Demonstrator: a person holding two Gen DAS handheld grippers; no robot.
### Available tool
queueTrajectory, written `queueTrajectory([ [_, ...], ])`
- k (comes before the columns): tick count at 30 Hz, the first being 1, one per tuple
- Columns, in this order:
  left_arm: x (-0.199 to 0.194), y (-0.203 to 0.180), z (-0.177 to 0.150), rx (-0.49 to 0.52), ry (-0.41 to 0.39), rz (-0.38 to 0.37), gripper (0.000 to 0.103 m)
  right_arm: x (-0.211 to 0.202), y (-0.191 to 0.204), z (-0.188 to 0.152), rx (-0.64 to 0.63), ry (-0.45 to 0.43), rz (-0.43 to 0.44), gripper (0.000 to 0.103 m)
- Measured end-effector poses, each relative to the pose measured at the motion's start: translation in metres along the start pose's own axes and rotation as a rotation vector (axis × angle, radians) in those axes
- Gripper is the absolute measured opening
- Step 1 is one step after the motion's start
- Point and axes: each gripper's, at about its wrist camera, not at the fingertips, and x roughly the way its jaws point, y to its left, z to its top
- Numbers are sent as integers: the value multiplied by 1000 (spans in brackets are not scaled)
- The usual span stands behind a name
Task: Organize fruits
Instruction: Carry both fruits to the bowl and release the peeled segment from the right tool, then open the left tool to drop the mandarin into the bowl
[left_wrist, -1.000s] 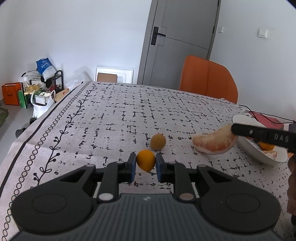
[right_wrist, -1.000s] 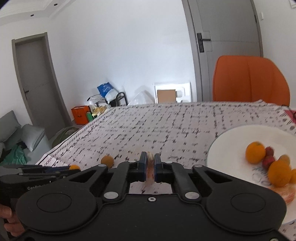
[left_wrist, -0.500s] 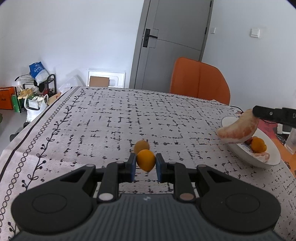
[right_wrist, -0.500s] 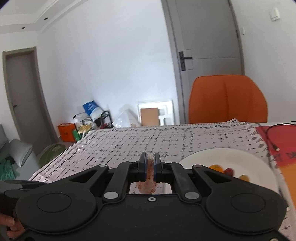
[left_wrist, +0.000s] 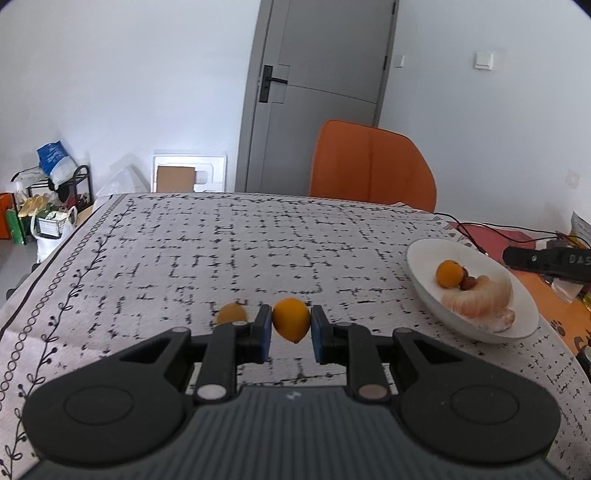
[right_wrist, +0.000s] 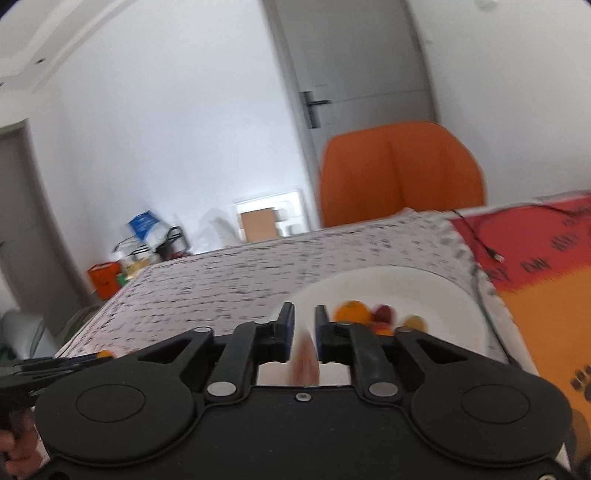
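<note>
Plainly, the left tool (left_wrist: 291, 334) clenches an orange fruit (left_wrist: 291, 320). Blurred, the right tool (right_wrist: 304, 332) is opening, its pomelo segment (left_wrist: 480, 301) lying in the white plate (left_wrist: 424, 258) at three o'clock, half hiding smaller fruits.

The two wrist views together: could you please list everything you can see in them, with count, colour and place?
plate: one, white, right side of the table
pomelo piece: one, pale pink, lying in the plate
orange: one, orange, in the plate behind the pomelo piece
small red fruit: at least one, dark red, beside that orange
small orange fruit: one, gripped in the left tongs
brownish fruit: one, on the tablecloth
tablecloth: one, white with black marks
chair: one, orange, behind the table
door: one, grey
left tongs: black, shut on the small orange fruit
right tongs: black, jaws opening above the plate
</note>
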Motion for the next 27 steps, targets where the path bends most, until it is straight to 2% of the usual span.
queueTrajectory([
  [1, 0, -2, 0, 6, 1, -3, 21, -1, -6, -1, 13, -5, -19, 33],
  [5, 4, -12, 2, 25, 7, -10, 21, -5, -19, -6, 38, -9, -23, 39],
  [7, 6, -18, 4, 35, 8, -16, 21, -7, -23, -10, 40, -9, -31, 48],
  [20, 21, -66, 16, 125, -4, -85, 21, -17, -40, -27, 54, 16, -34, 51],
  [24, 26, -79, 19, 149, -6, -109, 21, -21, -47, -29, 64, 10, -43, 58],
  [27, 29, -88, 20, 164, -6, -126, 21, -23, -50, -31, 66, 8, -46, 58],
])
